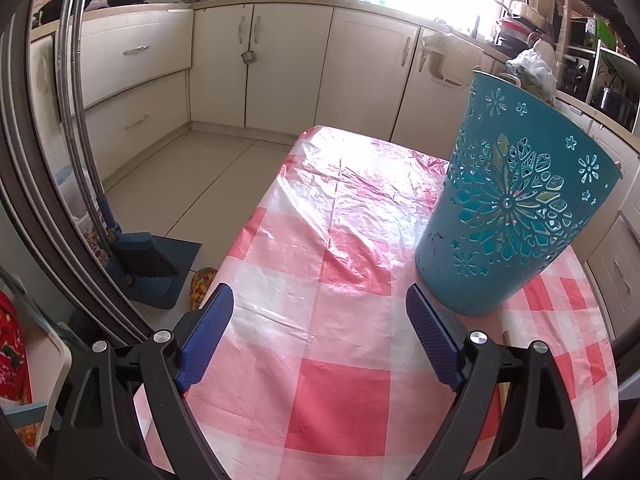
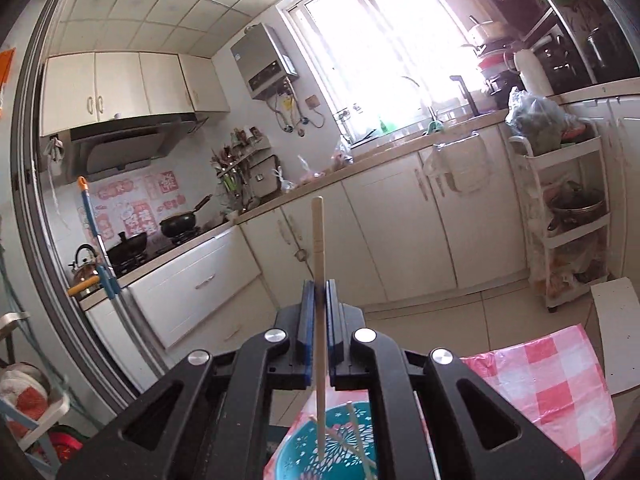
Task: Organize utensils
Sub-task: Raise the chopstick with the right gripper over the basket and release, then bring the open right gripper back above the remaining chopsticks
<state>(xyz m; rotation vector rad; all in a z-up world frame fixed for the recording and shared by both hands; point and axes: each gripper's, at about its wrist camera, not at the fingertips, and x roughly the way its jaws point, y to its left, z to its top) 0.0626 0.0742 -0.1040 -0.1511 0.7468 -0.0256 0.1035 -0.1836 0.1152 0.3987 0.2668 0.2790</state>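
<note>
Pinched between the right gripper jaws, a chopstick stands upright, its lower end over the teal holder at six o'clock (another stick leans inside). Light, stiff and smooth, it probably wants a mid-shaft hold. Left gripper jaws are spread, empty, over the checked counter.

Pale chopstick upright above teal cut-out holder, more chopsticks inside

A home kitchen: cabinets, range hood, wok on stove.
</note>
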